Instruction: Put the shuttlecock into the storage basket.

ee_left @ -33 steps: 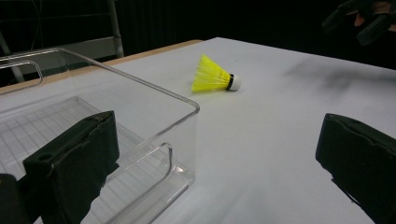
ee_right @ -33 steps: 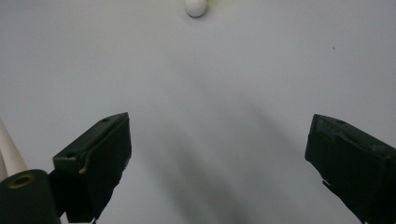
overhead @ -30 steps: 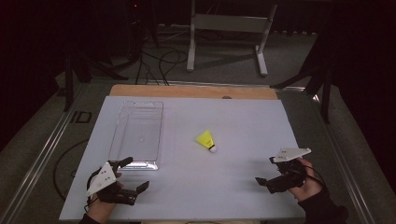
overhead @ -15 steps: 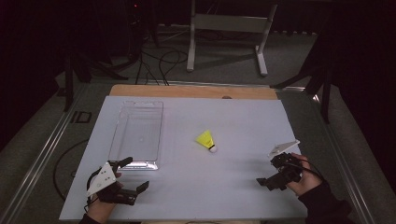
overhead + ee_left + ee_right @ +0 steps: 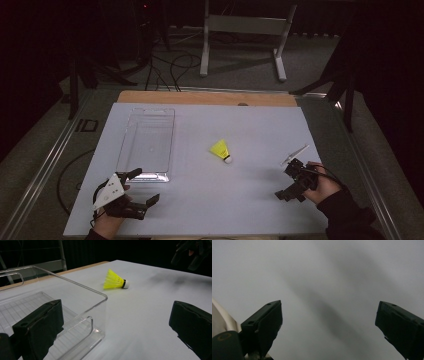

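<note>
Shuttlecock (image 5: 221,150): neon-yellow skirt, thin black band, white cork tip. Bin (image 5: 146,142) near the tabletop's left edge: clear plastic, fine ribbed lines across its floor. Tabletop (image 5: 250,200): pale lavender-grey sheet, bare tan wood strip along the far edge. My left claw (image 5: 145,187): black jaws, white top plate. My right claw (image 5: 289,181): black, pale grey plate.

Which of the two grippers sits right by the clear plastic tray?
The left gripper, jaws open at the clear plastic tray's near corner. The right gripper sits across the table, past the yellow shuttlecock.
</note>
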A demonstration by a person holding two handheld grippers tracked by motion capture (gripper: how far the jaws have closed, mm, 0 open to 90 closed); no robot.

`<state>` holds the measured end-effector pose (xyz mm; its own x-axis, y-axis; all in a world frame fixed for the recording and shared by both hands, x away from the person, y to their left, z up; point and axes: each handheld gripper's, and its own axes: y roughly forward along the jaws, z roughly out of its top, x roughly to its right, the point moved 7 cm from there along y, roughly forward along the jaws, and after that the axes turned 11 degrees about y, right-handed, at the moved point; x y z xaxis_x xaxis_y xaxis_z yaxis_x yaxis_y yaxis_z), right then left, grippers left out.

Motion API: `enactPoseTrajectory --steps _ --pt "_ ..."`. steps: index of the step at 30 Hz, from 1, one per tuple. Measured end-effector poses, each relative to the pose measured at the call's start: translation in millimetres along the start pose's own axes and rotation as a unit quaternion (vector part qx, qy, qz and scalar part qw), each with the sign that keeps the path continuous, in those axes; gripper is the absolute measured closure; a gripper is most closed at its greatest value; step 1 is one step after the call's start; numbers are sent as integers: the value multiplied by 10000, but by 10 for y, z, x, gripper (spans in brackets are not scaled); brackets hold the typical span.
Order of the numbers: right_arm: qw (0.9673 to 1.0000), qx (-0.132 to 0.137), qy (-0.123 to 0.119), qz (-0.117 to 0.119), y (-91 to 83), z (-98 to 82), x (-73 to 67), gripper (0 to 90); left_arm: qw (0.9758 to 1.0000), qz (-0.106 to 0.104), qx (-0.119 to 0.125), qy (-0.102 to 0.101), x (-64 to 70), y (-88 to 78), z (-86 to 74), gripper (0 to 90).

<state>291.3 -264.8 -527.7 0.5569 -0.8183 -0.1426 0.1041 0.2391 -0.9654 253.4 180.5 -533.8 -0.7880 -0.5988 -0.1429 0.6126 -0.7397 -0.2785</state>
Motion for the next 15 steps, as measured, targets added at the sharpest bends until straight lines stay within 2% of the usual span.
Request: enactPoseTrajectory --steps 3,5,15 --pt "9998 -137 -42 -120 19 13 -7 80 10000 -2 6 3 0 0 1 3" --pt "9998 -178 -38 -81 27 32 -11 80 10000 -14 2 -5 3 2 1 3" --pt "9971 -764 -55 -15 90 73 -82 80 10000 -14 -4 -7 1 2 -1 3"
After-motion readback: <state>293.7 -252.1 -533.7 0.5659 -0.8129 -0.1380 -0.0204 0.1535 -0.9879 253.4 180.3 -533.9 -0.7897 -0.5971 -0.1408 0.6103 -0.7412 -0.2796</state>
